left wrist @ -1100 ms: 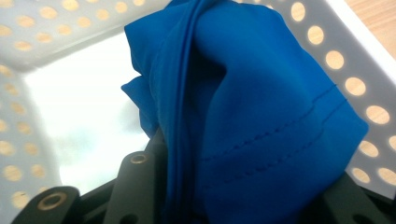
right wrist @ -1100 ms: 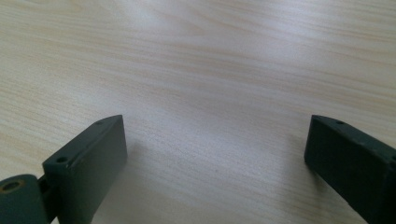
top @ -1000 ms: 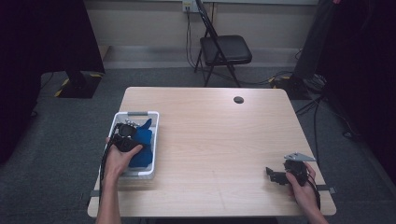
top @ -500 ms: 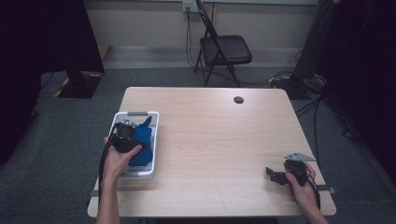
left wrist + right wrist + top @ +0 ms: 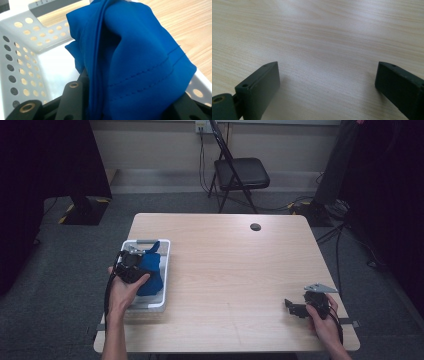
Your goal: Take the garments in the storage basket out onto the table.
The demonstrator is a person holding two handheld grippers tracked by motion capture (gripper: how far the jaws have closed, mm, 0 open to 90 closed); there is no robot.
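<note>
Left gripper (image 5: 134, 265) low over white perforated basket (image 5: 165, 270), clamped on bunched blue cloth (image 5: 130, 57) inside it. Right gripper (image 5: 295, 307) resting near table (image 5: 235, 270) front-right edge, jaws wide apart, empty.

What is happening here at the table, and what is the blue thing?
A person works at a wooden table with a gripper in each hand. The left gripper is closed on a bunched blue cloth over a white perforated basket near the table's left edge; part of the cloth hangs over the basket's rim. The right gripper rests near the table's right front corner, jaws open, with nothing between them.
</note>
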